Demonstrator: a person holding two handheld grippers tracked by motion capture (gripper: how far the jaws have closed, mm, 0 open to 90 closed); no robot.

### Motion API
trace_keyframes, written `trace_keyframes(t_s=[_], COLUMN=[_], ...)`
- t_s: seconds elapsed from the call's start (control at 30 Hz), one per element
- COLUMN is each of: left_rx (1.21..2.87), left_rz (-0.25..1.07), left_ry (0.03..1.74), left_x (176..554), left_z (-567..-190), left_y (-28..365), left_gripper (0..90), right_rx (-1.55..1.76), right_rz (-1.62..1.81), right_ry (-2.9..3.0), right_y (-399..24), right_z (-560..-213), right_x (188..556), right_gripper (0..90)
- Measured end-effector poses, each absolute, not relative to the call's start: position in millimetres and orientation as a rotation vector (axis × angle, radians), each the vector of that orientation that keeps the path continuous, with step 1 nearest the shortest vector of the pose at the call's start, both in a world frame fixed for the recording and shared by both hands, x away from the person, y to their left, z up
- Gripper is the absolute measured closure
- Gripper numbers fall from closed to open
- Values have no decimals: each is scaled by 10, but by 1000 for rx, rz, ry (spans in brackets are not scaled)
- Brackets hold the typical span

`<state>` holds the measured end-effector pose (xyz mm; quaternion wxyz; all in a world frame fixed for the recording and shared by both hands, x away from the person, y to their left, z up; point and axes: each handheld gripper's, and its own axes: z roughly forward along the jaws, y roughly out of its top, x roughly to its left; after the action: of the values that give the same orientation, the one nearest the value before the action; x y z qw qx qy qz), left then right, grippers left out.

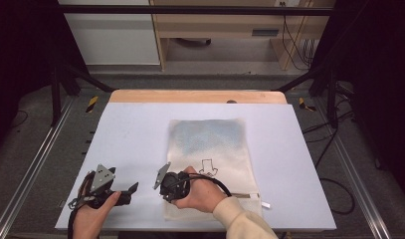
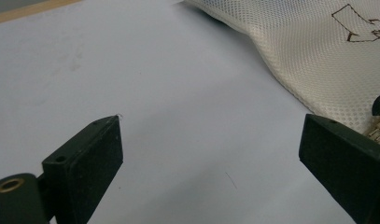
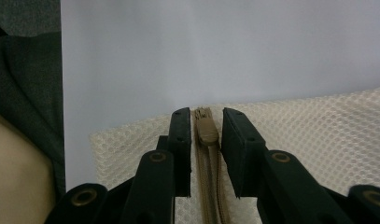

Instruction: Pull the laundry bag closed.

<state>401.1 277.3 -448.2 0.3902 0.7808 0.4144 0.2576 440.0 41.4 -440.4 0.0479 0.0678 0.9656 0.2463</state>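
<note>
Presently the right tongs (image 3: 205, 140) are seen nearly closed around the brown zip slider (image 3: 207, 131) of a cream mesh bag (image 1: 208, 149); a thin gap shows on either side of the slider, so whether it is actually pinched cannot be told. The jaws are set one on each side of the zip track (image 3: 210, 186), presumably so the slider can be drawn along it. The left tongs (image 2: 211, 154) are held released, jaws wide apart and nothing between them, low over the bare bench (image 1: 135, 134) just beside the bag's edge, probably kept ready to pin the fabric while the zip is worked. The bag is laid flat on the white bench, its zipped end nearest the person's hands.
</note>
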Motion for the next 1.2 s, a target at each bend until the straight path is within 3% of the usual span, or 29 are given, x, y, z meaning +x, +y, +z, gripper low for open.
trace_keyframes(t_s=[0.17, 0.87, 1.2], left_rx=[1968, 2043, 1990], left_rz=[645, 459, 330], left_ry=[1050, 937, 934], left_x=[3980, 3772, 3775], left_z=[-4461, -4482, -4511], left_y=[2773, 2405, 2257], left_gripper=[61, 53, 90], right_rx=[234, 238, 248], right_rz=[726, 825, 823], right_ry=[2969, 2972, 2953], right_y=[432, 365, 383], right_z=[-4423, -4015, -3953], right_x=[4424, 4469, 4501], right_gripper=[817, 820, 820])
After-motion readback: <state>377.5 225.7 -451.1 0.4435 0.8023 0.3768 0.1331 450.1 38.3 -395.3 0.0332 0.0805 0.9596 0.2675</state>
